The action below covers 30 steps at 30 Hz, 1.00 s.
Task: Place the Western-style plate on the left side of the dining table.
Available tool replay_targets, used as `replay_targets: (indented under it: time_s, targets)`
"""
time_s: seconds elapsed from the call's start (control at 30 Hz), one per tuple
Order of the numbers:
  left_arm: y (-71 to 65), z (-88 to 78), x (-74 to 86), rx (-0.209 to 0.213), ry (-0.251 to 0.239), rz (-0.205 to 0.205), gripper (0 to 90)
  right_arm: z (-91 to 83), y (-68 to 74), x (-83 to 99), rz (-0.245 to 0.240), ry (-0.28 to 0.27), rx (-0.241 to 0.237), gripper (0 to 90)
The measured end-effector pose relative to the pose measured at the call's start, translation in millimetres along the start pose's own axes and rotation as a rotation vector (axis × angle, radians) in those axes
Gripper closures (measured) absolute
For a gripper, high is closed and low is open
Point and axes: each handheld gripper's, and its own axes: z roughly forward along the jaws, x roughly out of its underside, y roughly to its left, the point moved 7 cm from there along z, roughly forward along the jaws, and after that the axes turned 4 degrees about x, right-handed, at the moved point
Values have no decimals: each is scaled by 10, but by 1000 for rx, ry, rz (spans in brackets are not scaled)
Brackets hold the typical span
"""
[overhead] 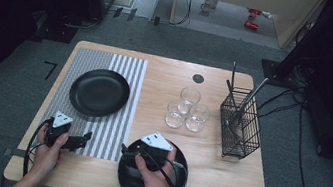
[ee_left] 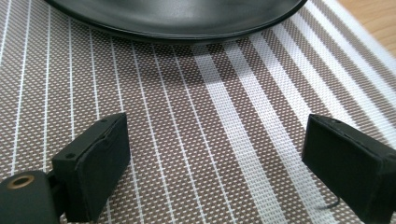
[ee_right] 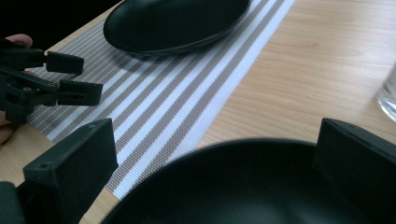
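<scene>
Hands enter the high view from the near edge of the table (overhead: 221,183), each carrying a tool. Directly beneath the right tool (overhead: 126,151) sits the near black plate (overhead: 177,173), on bare wood at the table's front edge; the tool hovers over that plate's left half with its jaws pointing left. To that tool's left, across a short gap of wood, lies the striped placemat (overhead: 113,130), and the left tool (overhead: 84,140) rests over the mat's near end, pointing right. Beyond the left tool, farther up the mat, sits the far black plate (overhead: 99,92). Three glasses (overhead: 187,109) and a wire cutlery basket (overhead: 240,123) stand well off to the right tool's far side.

From the left gripper view, the left tool (ee_left: 212,158) has its jaws spread wide with nothing between them, low over the striped placemat (ee_left: 187,116); the far black plate (ee_left: 182,18) lies straight ahead of the jaws, apart from them.

From the right gripper view, the right tool (ee_right: 212,163) is likewise wide open and empty-handed, its jaws standing either side of the near black plate (ee_right: 243,186), whose rim curves just below and ahead of them. My judgement: this plate is the right hand's job, being right under it, and the left tool (ee_right: 79,77) sits ahead and to the left over the mat.
</scene>
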Motion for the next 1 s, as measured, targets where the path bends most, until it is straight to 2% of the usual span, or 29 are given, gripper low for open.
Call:
replay_targets:
  time_s: [0.03,0.07,0.1,0.17,0.23,0.3,0.4,0.57,0.77,1.0]
  targets:
    - [-10,7,5,-12,1,12,78,-25,-26,15,6,1,1,0]
    - [-31,24,18,-44,15,50,79,-48,-54,33,8,3,6,0]
    - [-41,29,22,-54,22,67,79,-67,-79,52,-2,8,13,0]
    - [-38,29,23,-53,23,64,79,-108,-144,95,-24,17,40,0]
    - [-39,29,23,-54,23,64,79,-151,-190,117,-27,10,41,0]
    - [-39,29,23,-54,23,64,79,-195,-257,142,-40,1,61,0]
    - [-39,29,24,-53,23,64,80,-255,-363,183,-10,2,58,0]
    - [-39,29,23,-53,23,64,79,-408,-488,167,-4,-6,65,0]
    - [-38,29,23,-53,23,65,80,-621,-704,165,3,-32,108,0]
    - [-38,29,23,-53,23,65,79,-798,-999,258,40,-39,160,0]
